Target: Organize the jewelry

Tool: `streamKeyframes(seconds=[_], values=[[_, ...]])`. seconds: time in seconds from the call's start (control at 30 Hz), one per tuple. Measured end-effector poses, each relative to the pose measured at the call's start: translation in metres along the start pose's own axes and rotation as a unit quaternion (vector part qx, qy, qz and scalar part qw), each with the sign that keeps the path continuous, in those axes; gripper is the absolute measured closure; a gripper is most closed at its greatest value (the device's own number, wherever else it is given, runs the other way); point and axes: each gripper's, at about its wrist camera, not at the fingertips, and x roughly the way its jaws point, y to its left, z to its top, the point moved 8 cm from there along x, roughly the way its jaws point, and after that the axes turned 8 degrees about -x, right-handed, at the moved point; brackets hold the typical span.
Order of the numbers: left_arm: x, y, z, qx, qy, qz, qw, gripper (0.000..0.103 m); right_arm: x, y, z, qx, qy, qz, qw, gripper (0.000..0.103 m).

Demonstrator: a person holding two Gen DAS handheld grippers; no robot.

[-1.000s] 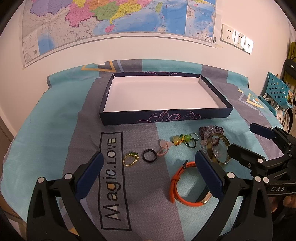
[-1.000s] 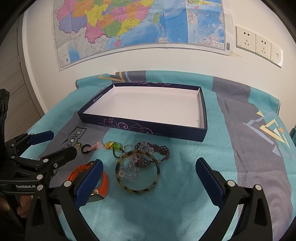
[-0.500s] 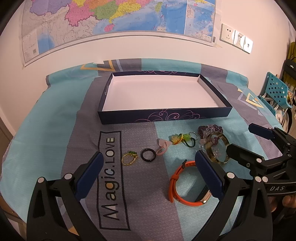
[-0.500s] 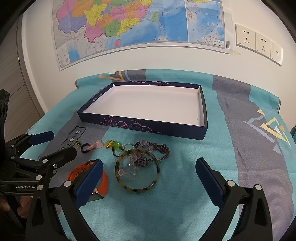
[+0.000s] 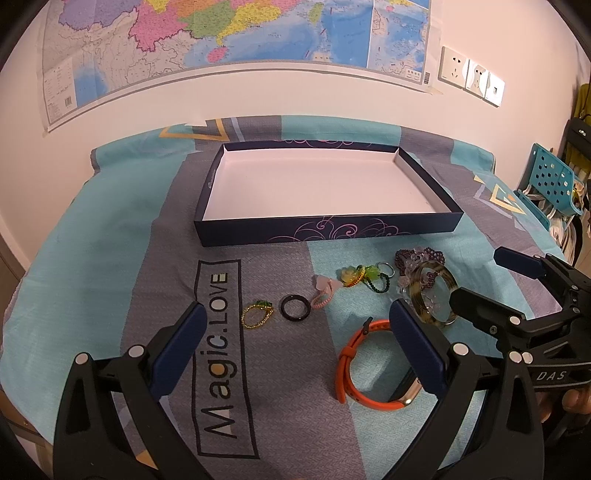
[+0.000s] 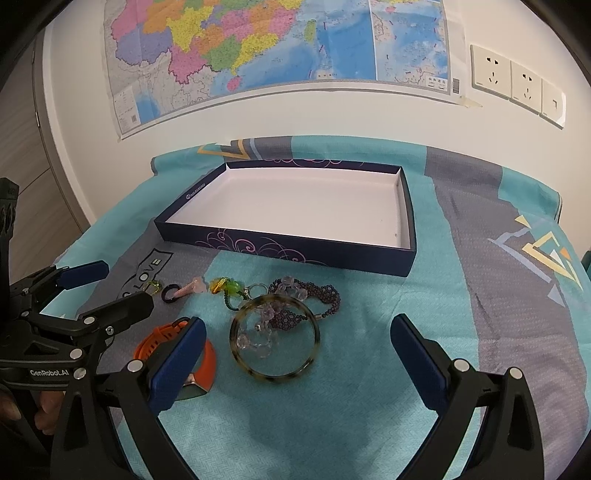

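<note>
Wall: white, map (image 5: 236, 33) at 12 o'clock, sockets (image 6: 517, 83) at 2 o'clock; perforated turquoise chair (image 5: 550, 184) at 3 o'clock.

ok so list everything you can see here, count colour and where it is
box: 1, navy outside and white inside, nothing in it, far middle of the cloth
tablecloth: 1, teal and grey, covers the table
orange band: 1, orange, nearest, by the left gripper
tortoiseshell bangle: 1, brown, over clear beads
purple bead bracelet: 1, purple, behind the bangle
black ring: 1, black, mid row
gold chain ring: 1, gold and green, left end of row
pink charm: 1, pink, right of black ring
yellow-green charm: 1, before the box
wall map: 1, multicolour, wall
sockets: 3, white, wall right
left gripper: 1, black, blue pads, open
right gripper: 1, same, open
</note>
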Motion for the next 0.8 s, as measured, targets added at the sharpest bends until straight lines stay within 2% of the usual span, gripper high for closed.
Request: streamKeyframes(seconds=[0.5, 0.8], values=[[0.001, -0.003, -0.002, 0.001, 0.01, -0.012, 0.9999, 0.006, 0.003, -0.001, -0.003, 0.006, 0.005, 0.006, 1.0, 0.006], [0.008, -0.006, -0.011, 0.023, 0.043, -0.046, 0.9978, 0.006, 0.007, -0.007, -0.006, 0.016, 0.009, 0.017, 1.0, 0.006]])
